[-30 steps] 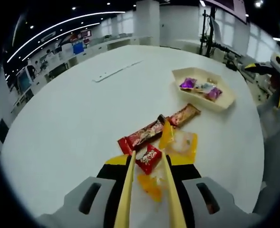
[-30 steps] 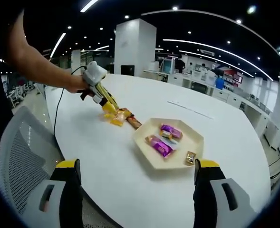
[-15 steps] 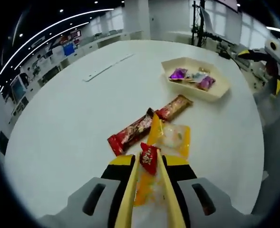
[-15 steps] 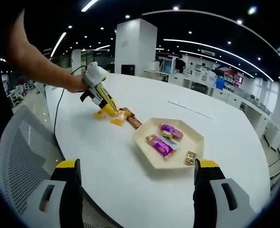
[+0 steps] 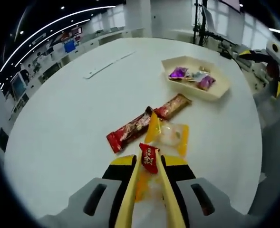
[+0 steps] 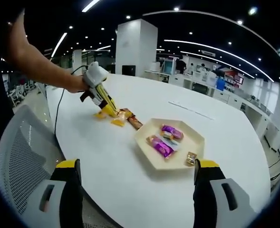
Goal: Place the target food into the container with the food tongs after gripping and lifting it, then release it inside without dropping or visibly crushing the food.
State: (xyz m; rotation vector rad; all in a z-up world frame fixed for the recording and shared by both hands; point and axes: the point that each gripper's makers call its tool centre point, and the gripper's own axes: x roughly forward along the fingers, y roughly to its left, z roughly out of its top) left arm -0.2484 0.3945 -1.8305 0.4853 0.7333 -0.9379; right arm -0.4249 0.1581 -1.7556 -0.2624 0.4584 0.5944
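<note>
In the left gripper view my left gripper (image 5: 150, 167) is shut on yellow food tongs (image 5: 131, 190). The tong tips pinch a small red candy (image 5: 149, 158), which hangs just above the white table (image 5: 68, 109). The cream hexagonal container (image 5: 195, 93) stands far right with purple-wrapped sweets (image 5: 178, 73) inside. In the right gripper view my right gripper (image 6: 137, 190) is open with nothing between its wide-apart jaws. That container (image 6: 144, 151) lies just beyond it. Further left, a hand holds the left gripper (image 6: 97, 80) over the snacks.
On the table lie a long red bar (image 5: 129, 131), a brown-red bar (image 5: 174, 105), a clear yellow-edged packet (image 5: 170, 134) and an orange packet (image 5: 144, 189) under the tongs. A white mesh chair (image 6: 21, 156) stands at the table's edge. Open table stretches to the left.
The tongs have closed on the red candy and raised it off the table, and the left view has drawn back slightly. The right gripper has stayed still.
</note>
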